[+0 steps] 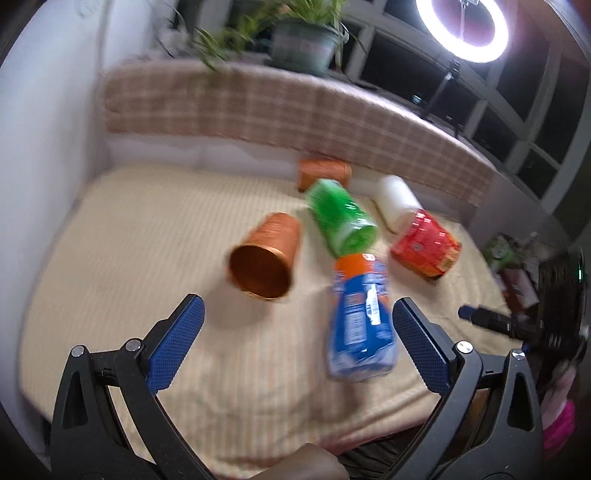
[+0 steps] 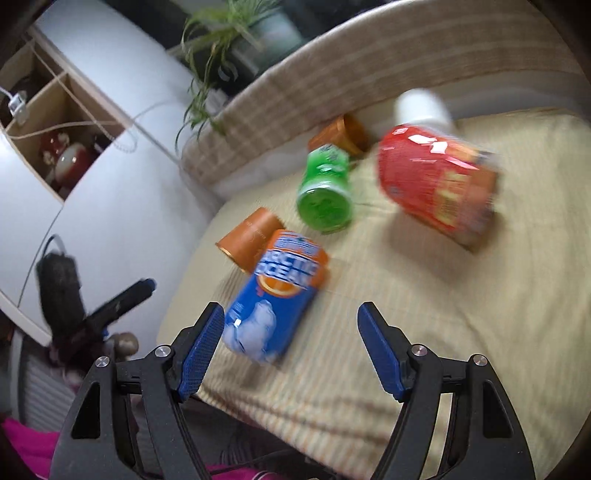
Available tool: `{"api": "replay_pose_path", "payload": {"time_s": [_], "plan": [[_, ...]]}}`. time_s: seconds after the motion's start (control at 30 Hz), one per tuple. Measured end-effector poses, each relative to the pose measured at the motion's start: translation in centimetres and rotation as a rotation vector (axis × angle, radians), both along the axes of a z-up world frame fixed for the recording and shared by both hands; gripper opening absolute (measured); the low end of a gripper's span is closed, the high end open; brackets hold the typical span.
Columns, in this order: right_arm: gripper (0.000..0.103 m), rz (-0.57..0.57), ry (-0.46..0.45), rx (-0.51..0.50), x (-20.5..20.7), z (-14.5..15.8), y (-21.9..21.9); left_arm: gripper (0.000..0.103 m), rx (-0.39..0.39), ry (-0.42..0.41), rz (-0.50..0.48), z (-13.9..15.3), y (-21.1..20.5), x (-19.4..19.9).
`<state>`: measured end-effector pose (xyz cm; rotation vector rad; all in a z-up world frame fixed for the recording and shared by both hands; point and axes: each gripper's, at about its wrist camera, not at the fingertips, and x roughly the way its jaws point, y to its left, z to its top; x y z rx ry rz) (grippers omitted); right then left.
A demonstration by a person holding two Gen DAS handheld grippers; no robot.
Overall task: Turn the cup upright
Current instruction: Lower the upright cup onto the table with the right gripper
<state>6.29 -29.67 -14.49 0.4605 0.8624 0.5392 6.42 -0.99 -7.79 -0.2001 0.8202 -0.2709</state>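
Several cups lie on their sides on a beige striped cloth (image 1: 110,236). An orange cup (image 1: 264,256) lies with its mouth toward me; it also shows in the right wrist view (image 2: 249,240). A blue-and-orange cup (image 1: 360,321) (image 2: 275,299), a green cup (image 1: 341,218) (image 2: 325,190), a red cup (image 1: 426,247) (image 2: 436,182), a white cup (image 1: 397,199) (image 2: 423,105) and a second orange cup (image 1: 323,173) (image 2: 340,134) lie near. My left gripper (image 1: 297,317) is open and empty, short of the orange and blue cups. My right gripper (image 2: 291,325) is open and empty, just short of the blue cup.
A plaid-covered ledge (image 1: 258,107) borders the far side, with a potted plant (image 1: 303,40) and a ring light (image 1: 463,26) behind. A white wall (image 1: 48,147) stands at the left. A shelf with figurines (image 2: 62,155) is left of the table.
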Motion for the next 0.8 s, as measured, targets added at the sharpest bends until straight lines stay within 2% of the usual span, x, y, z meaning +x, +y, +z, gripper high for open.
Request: {"api": "replay_pose_path", "payload": {"time_s": [0.2, 0.27, 0.33, 0.4, 0.47, 0.63, 0.8], "plan": [[0.075, -0.148, -0.016, -0.005, -4.2, 0.0, -3.1, 0.102, -0.056, 0.115, -0.141, -0.6, -3.2, 3.7], [0.075, -0.184, -0.022, -0.023, -5.2, 0.2, -3.6, 0.095, -0.05, 0.145, -0.17, -1.0, -4.2, 4.7], [0.075, -0.223, -0.033, -0.06, -6.2, 0.4, -4.0, 0.094, -0.03, 0.168, -0.188, -1.6, -5.3, 5.8], [0.075, -0.242, -0.042, -0.087, -6.8, 0.6, -4.2, 0.093, -0.033, 0.207, -0.206, -2.2, -5.9, 6.7], [0.075, -0.256, -0.048, -0.108, -7.3, 0.8, -4.2, 0.084, -0.048, 0.266, -0.226, -3.0, -6.3, 7.7], [0.075, -0.265, -0.079, -0.168, -7.9, 1.2, -3.7, 0.083, -0.033, 0.325, -0.265, -4.2, -7.5, 9.2], [0.075, -0.252, -0.092, -0.173, -7.9, 1.3, -3.0, 0.08, -0.034, 0.386, -0.29, -5.5, -8.3, 10.3]]}}
